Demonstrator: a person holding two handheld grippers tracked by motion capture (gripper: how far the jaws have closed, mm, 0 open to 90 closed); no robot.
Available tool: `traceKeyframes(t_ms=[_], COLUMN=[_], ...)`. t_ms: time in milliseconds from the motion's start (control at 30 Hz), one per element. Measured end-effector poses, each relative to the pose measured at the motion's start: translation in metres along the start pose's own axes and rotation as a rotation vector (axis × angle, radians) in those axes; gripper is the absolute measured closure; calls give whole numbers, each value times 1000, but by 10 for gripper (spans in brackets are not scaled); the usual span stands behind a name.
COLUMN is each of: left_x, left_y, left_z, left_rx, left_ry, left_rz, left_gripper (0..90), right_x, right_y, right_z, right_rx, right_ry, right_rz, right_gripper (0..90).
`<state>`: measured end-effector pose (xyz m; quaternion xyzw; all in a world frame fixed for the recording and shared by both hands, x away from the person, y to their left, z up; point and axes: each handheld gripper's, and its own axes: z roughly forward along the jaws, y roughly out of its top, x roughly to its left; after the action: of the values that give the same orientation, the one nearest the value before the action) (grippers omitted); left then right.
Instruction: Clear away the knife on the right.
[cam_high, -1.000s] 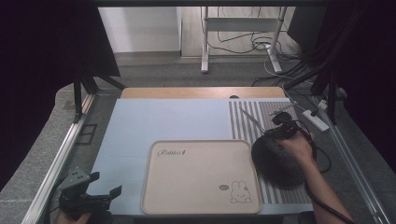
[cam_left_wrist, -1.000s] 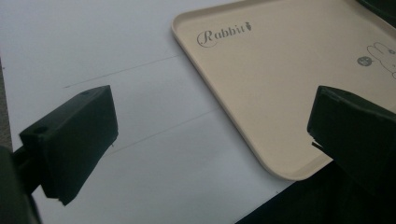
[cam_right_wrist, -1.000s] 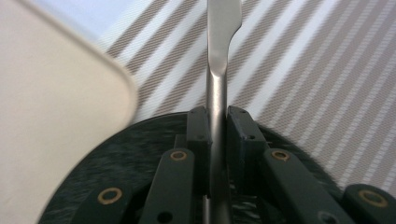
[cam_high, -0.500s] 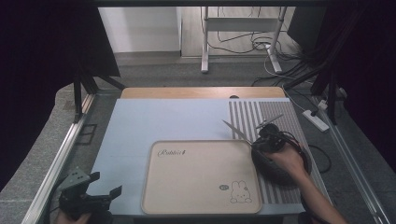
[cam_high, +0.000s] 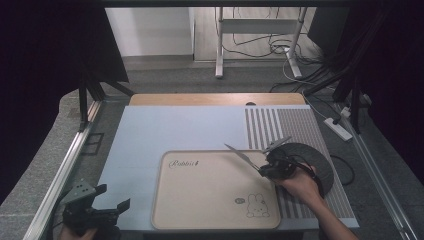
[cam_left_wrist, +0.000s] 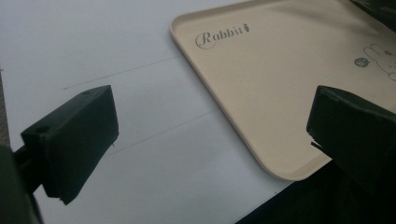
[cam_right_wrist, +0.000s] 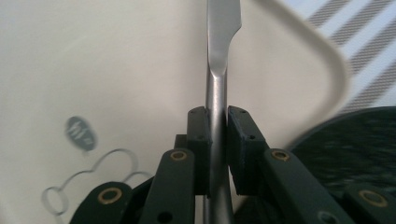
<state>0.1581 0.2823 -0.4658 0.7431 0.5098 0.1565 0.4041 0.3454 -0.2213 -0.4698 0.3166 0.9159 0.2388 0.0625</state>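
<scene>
A beige tray (cam_high: 210, 190) printed with "Rabbit" and a small rabbit lies on the pale blue mat at the near middle. My right gripper (cam_high: 266, 169) hangs over the tray's right edge, shut on a metal table knife (cam_high: 243, 156). The blade points up and left over the tray. In the right gripper view the knife (cam_right_wrist: 219, 70) runs straight up between the pads of that gripper (cam_right_wrist: 217, 140), above the tray (cam_right_wrist: 116, 56). My left gripper (cam_high: 114, 198) rests at the near left corner, open with nothing in it. In the left gripper view this gripper (cam_left_wrist: 210, 135) faces the tray's corner (cam_left_wrist: 280, 84).
A dark round plate (cam_high: 320, 162) lies on the grey striped mat (cam_high: 295, 125), just right of the tray and under the person's right hand. The same plate (cam_right_wrist: 355, 140) fills the lower right of the right gripper view. Cables and a power strip (cam_high: 340, 129) lie on the floor beyond the table.
My right gripper has carried the knife leftward, from above the dark plate to the tray's right edge. The left gripper has stayed still.
</scene>
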Motion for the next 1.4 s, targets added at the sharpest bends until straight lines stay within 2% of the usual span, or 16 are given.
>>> traceKeyframes(t_ms=[133,367,667,700,733,767,800,867,967,1033,1067,1100,1133,1167,1233,1400], left_x=[0,0,0,0,0,0,0,0,-1,-1,-1,-1,-1,-1,-1,-1], left_y=[0,0,0,0,0,0,0,0,1,1,1,1,1,1,1,1], left_z=[0,0,0,0,0,0,0,0,1,1,1,1,1,1,1,1], left_rx=[-1,-1,1,0,-1,-2,-1,1,5,6,7,8,8,9,9,8], left_ry=[1,2,3,2,2,2,2,3,4,5,5,6,6,6,5,8], left_rz=[0,4,4,3,2,2,1,2,6,7,9,11,11,11,8,9], left_gripper=[22,22,22,22,22,22,22,22,22,22,22,22,22,22,22,22], right_x=[22,46,57,58,58,58,56,55,55,55,59,59,66,66,76,82], right_y=[-3,-10,-15,-16,-17,-17,-15,-11,-2,1,9,9,17,17,30,40], right_z=[0,6,21,26,28,28,26,22,17,17,19,19,23,23,34,59], right_rx=[6,33,114,153,156,156,149,110,58,51,53,53,61,61,80,125], right_ry=[24,51,48,67,73,73,98,117,123,132,154,154,153,153,155,136], right_rz=[-23,-39,-69,-86,-95,-95,-93,-80,-86,-88,-132,-132,-192,-192,-252,-287], right_gripper=[798,798,796,791,785,785,713,667,661,679,814,814,896,896,896,896])
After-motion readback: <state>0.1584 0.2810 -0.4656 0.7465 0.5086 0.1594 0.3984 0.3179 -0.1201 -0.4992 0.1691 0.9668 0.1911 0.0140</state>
